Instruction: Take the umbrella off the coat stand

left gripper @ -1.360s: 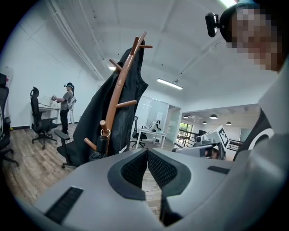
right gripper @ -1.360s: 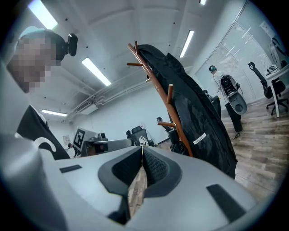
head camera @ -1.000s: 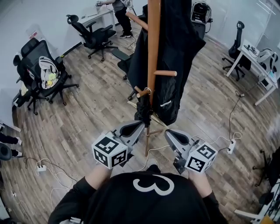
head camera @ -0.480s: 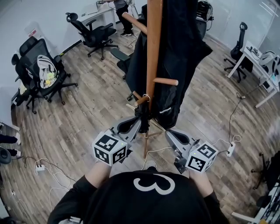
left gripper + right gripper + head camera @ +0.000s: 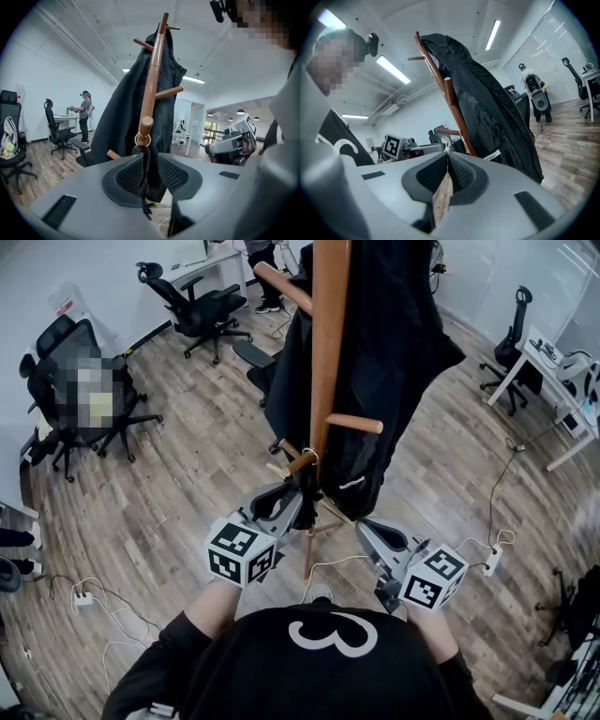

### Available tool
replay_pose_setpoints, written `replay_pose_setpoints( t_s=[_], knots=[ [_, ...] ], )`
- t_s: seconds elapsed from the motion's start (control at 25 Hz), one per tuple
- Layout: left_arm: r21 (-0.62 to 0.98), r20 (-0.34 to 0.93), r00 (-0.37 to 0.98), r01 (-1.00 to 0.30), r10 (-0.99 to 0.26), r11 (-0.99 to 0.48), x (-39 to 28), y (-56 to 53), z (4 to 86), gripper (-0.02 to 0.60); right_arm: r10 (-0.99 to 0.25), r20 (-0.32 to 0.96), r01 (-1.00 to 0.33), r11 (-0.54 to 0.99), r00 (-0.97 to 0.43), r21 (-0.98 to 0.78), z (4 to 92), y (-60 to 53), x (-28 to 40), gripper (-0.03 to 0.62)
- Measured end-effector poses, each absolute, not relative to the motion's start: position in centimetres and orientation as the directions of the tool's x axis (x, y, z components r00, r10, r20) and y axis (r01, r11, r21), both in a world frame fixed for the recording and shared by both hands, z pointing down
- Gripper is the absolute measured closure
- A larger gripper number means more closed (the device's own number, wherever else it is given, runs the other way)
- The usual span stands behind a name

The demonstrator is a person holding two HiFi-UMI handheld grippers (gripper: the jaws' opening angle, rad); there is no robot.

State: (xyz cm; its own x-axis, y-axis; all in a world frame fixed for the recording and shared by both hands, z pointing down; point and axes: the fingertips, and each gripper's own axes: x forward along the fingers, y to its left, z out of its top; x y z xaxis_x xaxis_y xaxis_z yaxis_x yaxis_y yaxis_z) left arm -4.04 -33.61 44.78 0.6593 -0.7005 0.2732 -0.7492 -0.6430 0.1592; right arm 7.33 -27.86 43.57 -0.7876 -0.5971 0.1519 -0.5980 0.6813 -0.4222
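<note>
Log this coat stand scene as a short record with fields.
coat stand: upright wooden pole, black coat hung on it
umbrella: black, hanging by a metal ring from a low peg
left tool: jaws apart, have just been opening, umbrella between them
right tool: jaws together, nothing in them
task state: umbrella not yet off the peg

My left gripper (image 5: 150,161) has just been opening its jaws, which now stand apart with the folded black umbrella (image 5: 142,157) upright between them. The umbrella hangs by a metal ring (image 5: 142,139) from a low peg (image 5: 146,125) of the wooden coat stand (image 5: 152,75), which carries a dark coat (image 5: 122,112).
</note>
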Motion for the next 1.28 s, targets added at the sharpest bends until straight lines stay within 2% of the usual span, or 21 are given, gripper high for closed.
replay_pose_setpoints(
  t_s=[0.2, 0.28, 0.72, 1.28],
  knots=[
    [0.113, 0.313, 0.628, -0.770, -0.713, -0.628, -3.6, -35.0, 46.5, 0.411, -0.605, 0.163, -0.609, 0.668, -0.779, -0.428, 44.1, -28.5, 8.3, 0.568],
    [0.111, 0.321, 0.622, -0.774, -0.714, -0.624, -3.5, -35.3, 47.0, 0.396, -0.607, 0.168, -0.613, 0.664, -0.776, -0.428, 44.2, -28.7, 8.6, 0.568],
    [0.117, 0.331, 0.621, -0.774, -0.710, -0.622, -2.8, -37.2, 48.4, 0.365, -0.616, 0.186, -0.627, 0.650, -0.766, -0.430, 44.8, -29.7, 9.3, 0.568],
    [0.100, 0.347, 0.614, -0.776, -0.709, -0.623, -2.0, -38.6, 49.8, 0.365, -0.619, 0.194, -0.632, 0.640, -0.761, -0.438, 45.6, -30.2, 9.6, 0.568]
  ],
)
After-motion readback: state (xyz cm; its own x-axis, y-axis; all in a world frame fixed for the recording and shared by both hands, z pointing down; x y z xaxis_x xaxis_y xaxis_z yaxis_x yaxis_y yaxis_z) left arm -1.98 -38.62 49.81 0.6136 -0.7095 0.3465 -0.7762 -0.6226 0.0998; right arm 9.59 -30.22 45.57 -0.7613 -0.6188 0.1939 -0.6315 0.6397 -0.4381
